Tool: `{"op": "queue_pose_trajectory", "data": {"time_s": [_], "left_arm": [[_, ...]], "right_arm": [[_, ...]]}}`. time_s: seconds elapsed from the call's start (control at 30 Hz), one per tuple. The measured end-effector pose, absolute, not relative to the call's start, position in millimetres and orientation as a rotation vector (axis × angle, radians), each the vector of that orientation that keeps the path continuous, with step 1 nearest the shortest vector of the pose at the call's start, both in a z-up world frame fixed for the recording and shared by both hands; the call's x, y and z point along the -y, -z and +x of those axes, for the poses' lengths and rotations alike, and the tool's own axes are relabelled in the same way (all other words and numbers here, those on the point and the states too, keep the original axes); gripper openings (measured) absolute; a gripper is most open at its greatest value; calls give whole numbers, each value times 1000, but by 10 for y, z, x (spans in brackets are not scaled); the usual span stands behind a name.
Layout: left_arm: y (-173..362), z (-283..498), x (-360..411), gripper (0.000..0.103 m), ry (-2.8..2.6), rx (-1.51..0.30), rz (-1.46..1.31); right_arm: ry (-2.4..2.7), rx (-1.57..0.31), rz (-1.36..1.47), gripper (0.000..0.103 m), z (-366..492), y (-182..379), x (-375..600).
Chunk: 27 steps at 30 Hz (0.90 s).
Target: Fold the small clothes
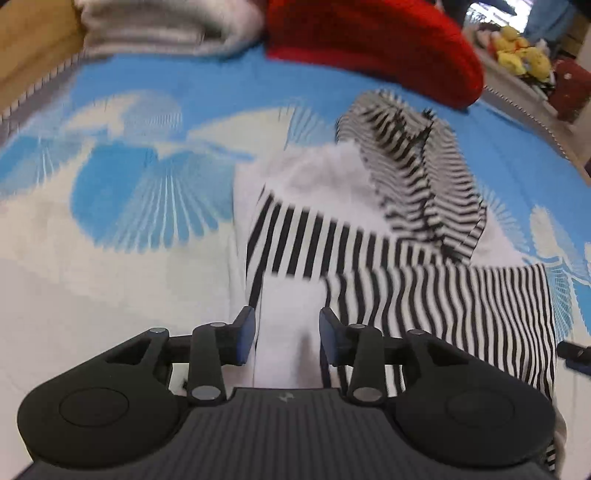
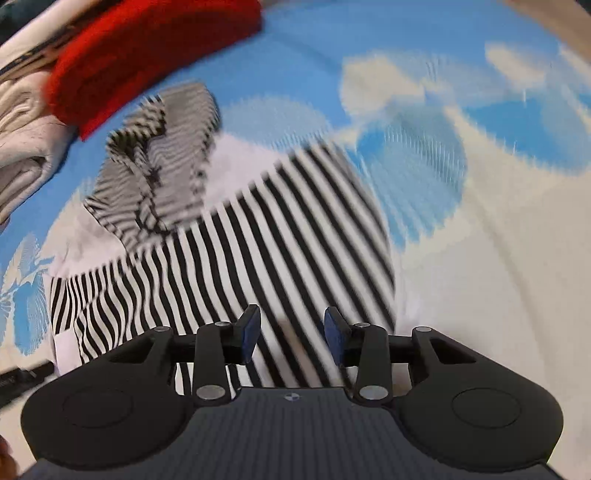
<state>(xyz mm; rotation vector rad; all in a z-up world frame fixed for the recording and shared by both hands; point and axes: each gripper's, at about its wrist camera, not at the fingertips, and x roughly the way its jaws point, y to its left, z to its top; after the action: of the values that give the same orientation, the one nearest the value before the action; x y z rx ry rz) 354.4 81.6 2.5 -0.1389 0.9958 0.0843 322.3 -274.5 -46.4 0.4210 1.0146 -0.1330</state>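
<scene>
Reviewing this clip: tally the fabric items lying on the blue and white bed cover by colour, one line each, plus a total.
Black-and-white striped cloth garment, partly folded: 1
Red knitted fabric item: 1
Pale grey-white folded cloth: 1
Total: 3
All lie on the blue and white patterned bed cover. Motion blur may hide further pieces in the pale pile.

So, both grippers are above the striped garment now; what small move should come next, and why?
Probably lower both to take a fresh edge for the next fold. The left gripper and right gripper stand open with nothing pinched, and the striped garment lies on the blue sheet, its far end still bunched.
</scene>
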Motion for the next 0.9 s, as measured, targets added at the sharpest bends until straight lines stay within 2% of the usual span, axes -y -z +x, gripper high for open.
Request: {"op": "queue_pose_trajectory", "data": {"time_s": [0.2,0.23,0.3,0.33,0.9], "left_arm": [[-223,3518,-682,47,-54,-905,-101],[-248,3506,-664,50,-52,-889,-94],[-285,3502,-621,62,-48,-854,-88],[-303,3499,-600,64,-47,-836,-83],[-230,3577,-472,64,-62,-814,-87]], "right_arm": [[134,-924,258,40,3208,167,2690],[128,-915,237,41,3198,133,2671],[114,-902,212,43,3178,73,2643],[107,-899,204,44,3166,56,2629],[78,-893,127,44,3078,118,2516]]}}
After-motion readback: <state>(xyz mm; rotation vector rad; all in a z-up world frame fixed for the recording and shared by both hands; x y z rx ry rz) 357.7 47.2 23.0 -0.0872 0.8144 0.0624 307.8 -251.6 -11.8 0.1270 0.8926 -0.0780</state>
